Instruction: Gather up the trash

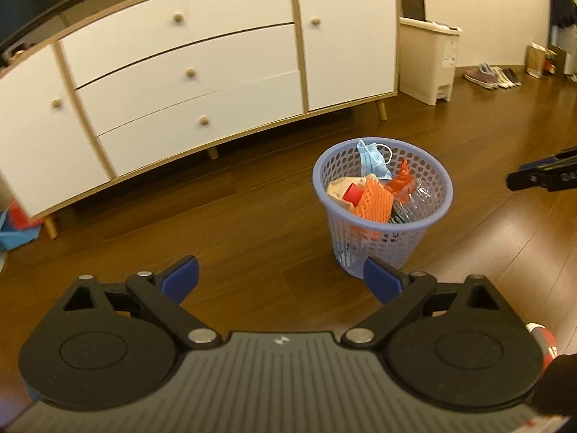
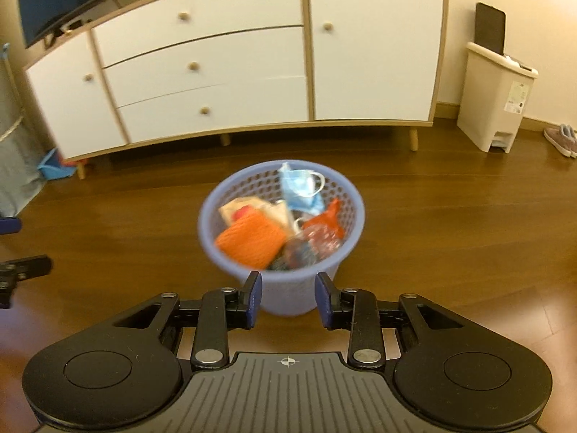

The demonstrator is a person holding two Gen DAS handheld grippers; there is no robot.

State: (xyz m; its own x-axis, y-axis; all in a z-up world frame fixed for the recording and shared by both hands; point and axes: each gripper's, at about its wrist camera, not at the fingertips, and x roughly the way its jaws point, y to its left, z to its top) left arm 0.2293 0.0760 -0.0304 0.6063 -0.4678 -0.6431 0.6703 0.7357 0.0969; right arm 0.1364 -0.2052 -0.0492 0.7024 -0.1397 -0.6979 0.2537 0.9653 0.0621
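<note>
A: What is seen on the left side of the room?

B: A white sideboard (image 2: 252,54) with wooden trim and round knobs is set against the wall, raised on short wooden legs above a dark wood floor (image 1: 252,216). A blue object (image 2: 54,169) is tucked beside its left leg.

A: And where is the trash found?

B: It is gathered in a lavender mesh wastebasket (image 2: 230,259) standing on the floor in front of the sideboard. A blue face mask (image 2: 299,187) is draped against the far inner wall, an orange foam net (image 1: 373,200) lies near the middle, and a red wrapper (image 1: 402,176) and clear crumpled plastic (image 1: 418,195) are packed to its right.

A: How are the grippers held?

B: The left gripper (image 1: 281,281) is held to the left of the basket, jaws spread wide, nothing between them. The right gripper (image 2: 287,299) is held just before the basket, jaws parted moderately, nothing grasped.

A: Anything further right?

B: A cream pedal bin (image 2: 497,97) is placed beside the sideboard, and shoes (image 1: 492,75) are lined along the wall.
</note>
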